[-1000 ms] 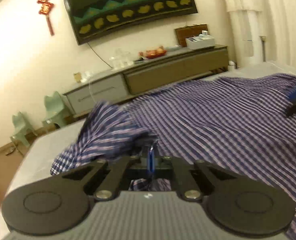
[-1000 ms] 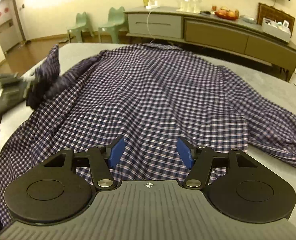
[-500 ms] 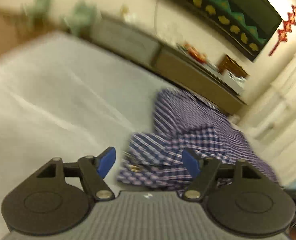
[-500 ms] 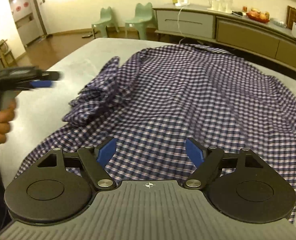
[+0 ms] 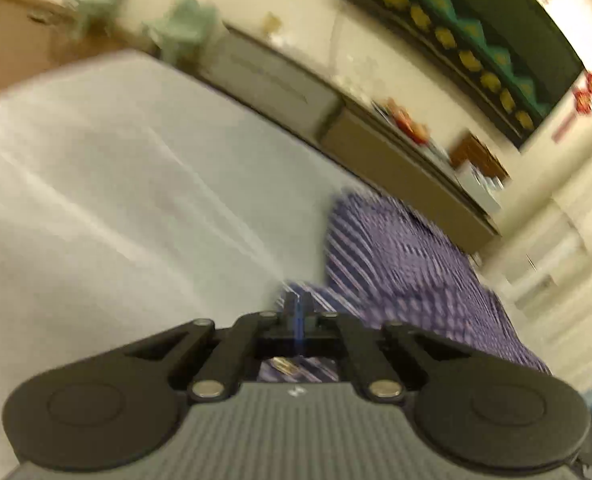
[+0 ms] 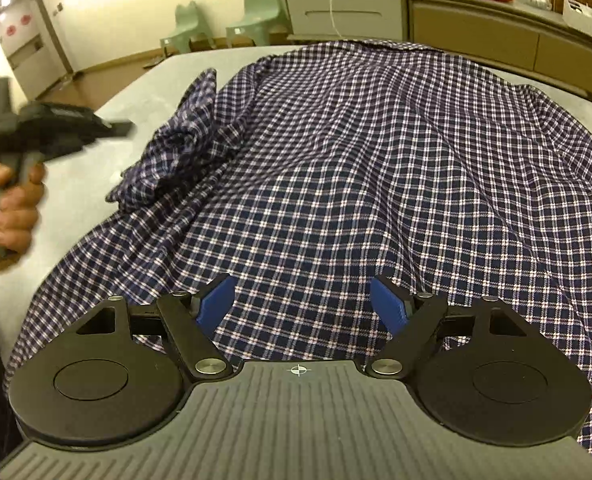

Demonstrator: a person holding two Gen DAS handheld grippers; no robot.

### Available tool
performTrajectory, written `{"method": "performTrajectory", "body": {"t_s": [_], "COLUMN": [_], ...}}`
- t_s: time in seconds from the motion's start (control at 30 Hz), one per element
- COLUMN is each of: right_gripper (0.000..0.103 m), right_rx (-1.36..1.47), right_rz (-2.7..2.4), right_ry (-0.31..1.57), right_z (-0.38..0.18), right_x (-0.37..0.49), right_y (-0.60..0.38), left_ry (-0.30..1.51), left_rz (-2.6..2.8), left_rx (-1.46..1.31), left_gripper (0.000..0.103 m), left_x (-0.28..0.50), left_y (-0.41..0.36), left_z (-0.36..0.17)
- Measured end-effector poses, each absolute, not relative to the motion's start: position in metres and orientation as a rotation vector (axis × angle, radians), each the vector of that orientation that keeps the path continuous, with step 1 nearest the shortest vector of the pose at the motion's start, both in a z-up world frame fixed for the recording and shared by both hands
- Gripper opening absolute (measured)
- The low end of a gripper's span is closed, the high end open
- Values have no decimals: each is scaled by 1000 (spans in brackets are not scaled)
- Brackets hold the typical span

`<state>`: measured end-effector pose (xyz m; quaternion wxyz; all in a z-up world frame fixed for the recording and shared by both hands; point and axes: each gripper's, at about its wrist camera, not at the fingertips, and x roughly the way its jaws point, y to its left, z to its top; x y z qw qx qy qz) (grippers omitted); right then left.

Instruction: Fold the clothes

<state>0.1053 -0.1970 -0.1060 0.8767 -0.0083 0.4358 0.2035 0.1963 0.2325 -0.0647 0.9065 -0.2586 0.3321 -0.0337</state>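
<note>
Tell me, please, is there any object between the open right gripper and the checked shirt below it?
Nothing visible. The right gripper hangs open directly over the checked shirt, with only bare cloth between its fingers.

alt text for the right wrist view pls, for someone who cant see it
A dark blue checked shirt lies spread over a grey table, one sleeve bunched at its left edge. The right gripper hangs open above the near hem. At far left a hand holds the shut left gripper.

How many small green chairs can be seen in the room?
2. Both small pale green plastic chairs stand on the floor by the far wall, left of the long sideboard: one further left, one nearer the sideboard. Others may be hidden.
</note>
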Motion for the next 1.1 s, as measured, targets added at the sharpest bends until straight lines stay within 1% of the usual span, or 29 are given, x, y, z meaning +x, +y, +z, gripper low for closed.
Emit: {"method": "performTrajectory", "body": {"t_s": [0.07,0.13,0.17,0.2,0.23,0.27,0.33,0.4,0.5,0.53,0.57,0.6,0.63,0.77,0.87,0.93,0.97,1.0,1.1], "right_gripper": [78,78,78,78,78,78,78,79,82,82,82,82,82,81,81,81,82,83,84], "right_rx": [-37,-24,-16,-7,1,0,-48,-120,-170,-162,-153,-146,-138,-118,-123,-128,-132,-138,-165], "right_rz": [420,414,411,408,405,418,459,493,524,523,516,507,498,469,451,446,446,447,448], "right_ry": [919,916,914,911,909,886,830,783,755,762,774,787,800,857,897,922,925,924,925], "right_z": [-109,-108,-107,-106,-106,-99,-81,-68,-62,-64,-68,-73,-78,-97,-111,-120,-123,-125,-125], "right_x": [105,109,112,114,116,118,118,116,114,114,114,115,115,117,120,121,121,120,118], "right_y": [-196,-193,-191,-190,-188,-182,-162,-141,-123,-123,-125,-126,-128,-138,-141,-142,-141,-140,-134], "left_ry": [652,723,768,804,835,851,886,905,880,872,863,854,831,659,452,346,328,352,460], "left_rz": [2,-68,-109,-140,-170,-201,-215,-223,-230,-230,-231,-226,-224,-154,5,199,276,320,424], "left_rx": [-557,-667,-733,-808,-884,-962,-1019,-1042,-1030,-1028,-1025,-1001,-975,-873,-807,-737,-677,-632,-515], "left_gripper": [0,2,17,28,51,66,72,71,71,67,47,30,7,6,6,6,6,6,7], "left_x": [183,183,182,182,182,181,189,198,214,221,227,230,228,204,165,144,142,147,169], "left_y": [265,281,282,277,271,264,245,228,212,208,203,200,202,235,293,335,352,361,383], "left_z": [-51,-59,-68,-80,-92,-104,-121,-132,-135,-136,-136,-135,-130,-89,-46,-26,-22,-24,-35]}}
